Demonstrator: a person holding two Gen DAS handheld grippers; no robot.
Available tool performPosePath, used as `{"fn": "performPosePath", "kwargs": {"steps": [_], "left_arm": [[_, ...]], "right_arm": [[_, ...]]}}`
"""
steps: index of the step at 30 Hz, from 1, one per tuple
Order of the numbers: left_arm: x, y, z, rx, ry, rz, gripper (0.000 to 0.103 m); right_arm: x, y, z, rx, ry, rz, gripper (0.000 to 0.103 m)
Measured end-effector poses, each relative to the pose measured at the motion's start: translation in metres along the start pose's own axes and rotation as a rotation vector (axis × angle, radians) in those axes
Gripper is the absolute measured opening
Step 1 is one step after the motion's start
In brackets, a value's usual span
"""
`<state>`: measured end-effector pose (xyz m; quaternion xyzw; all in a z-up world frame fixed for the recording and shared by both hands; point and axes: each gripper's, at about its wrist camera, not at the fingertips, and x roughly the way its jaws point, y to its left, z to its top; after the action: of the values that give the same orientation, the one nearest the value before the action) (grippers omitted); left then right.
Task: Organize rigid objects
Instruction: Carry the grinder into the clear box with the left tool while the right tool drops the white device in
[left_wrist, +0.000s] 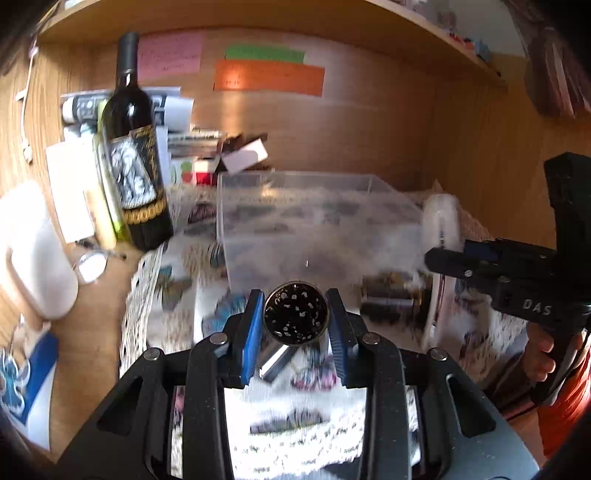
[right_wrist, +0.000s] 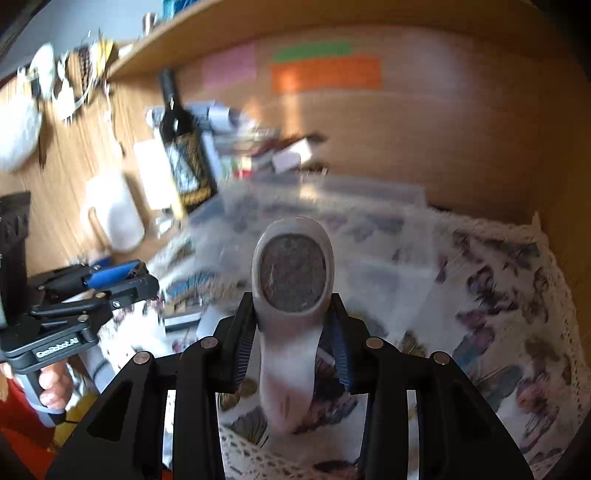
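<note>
The left tongs are clamped on a shiny metal cylinder, their blue pads pressed against its two sides. The cylinder points away from the camera, so its dark, speckled round end faces the lens and the polished wall shows below. Gripping it across the body, just under that end, probably keeps the smooth tube from sliding or rolling out while it is carried.

The right tongs are clamped on a white handheld device, pads at the narrow waist between head and handle. That narrowing looks like the natural place to grip, since the wider head above cannot slip down through the jaws. The head is oval, with a round grey mesh face turned toward the camera; the handle runs down between the fingers. It looks like a fabric shaver, though the blur leaves that uncertain.

Both things hang in the air above the butterfly-printed cloth with its lace border, over the near part of the surface. Just beyond them stands a clear plastic box, open-topped, toward the back edge; it is likely the place meant for both. A dark wine bottle stands by the left edge among papers and white containers.
</note>
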<state>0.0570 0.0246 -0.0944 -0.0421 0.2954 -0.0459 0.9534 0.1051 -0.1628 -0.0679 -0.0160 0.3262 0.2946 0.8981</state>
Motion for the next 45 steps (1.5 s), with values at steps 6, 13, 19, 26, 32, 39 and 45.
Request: {"fn": "performPosePath", "kwargs": {"steps": [6, 13, 19, 26, 32, 39, 45], "left_arm": [[0.010, 0.006, 0.036, -0.001, -0.028, 0.007, 0.033], [0.029, 0.020, 0.068, -0.023, -0.035, 0.015, 0.033], [0.053, 0.031, 0.085, -0.031, -0.005, 0.026, 0.033], [0.092, 0.030, 0.084, 0.025, 0.084, 0.053, 0.033], [0.112, 0.023, 0.081, 0.063, 0.128, 0.066, 0.033], [0.125, 0.021, 0.080, 0.067, 0.154, 0.059, 0.033], [0.121, 0.021, 0.081, 0.058, 0.156, 0.040, 0.038]], "right_arm": [[-0.011, -0.015, 0.030, 0.046, -0.082, -0.008, 0.035], [-0.023, -0.028, 0.070, 0.045, -0.183, -0.069, 0.035], [-0.006, -0.036, 0.095, 0.020, -0.200, -0.139, 0.035], [0.047, -0.038, 0.092, -0.029, -0.052, -0.156, 0.035], [0.091, -0.036, 0.084, -0.064, 0.062, -0.140, 0.035], [0.121, -0.025, 0.082, -0.119, 0.122, -0.113, 0.035], [0.140, -0.021, 0.078, -0.117, 0.191, -0.076, 0.035]]}}
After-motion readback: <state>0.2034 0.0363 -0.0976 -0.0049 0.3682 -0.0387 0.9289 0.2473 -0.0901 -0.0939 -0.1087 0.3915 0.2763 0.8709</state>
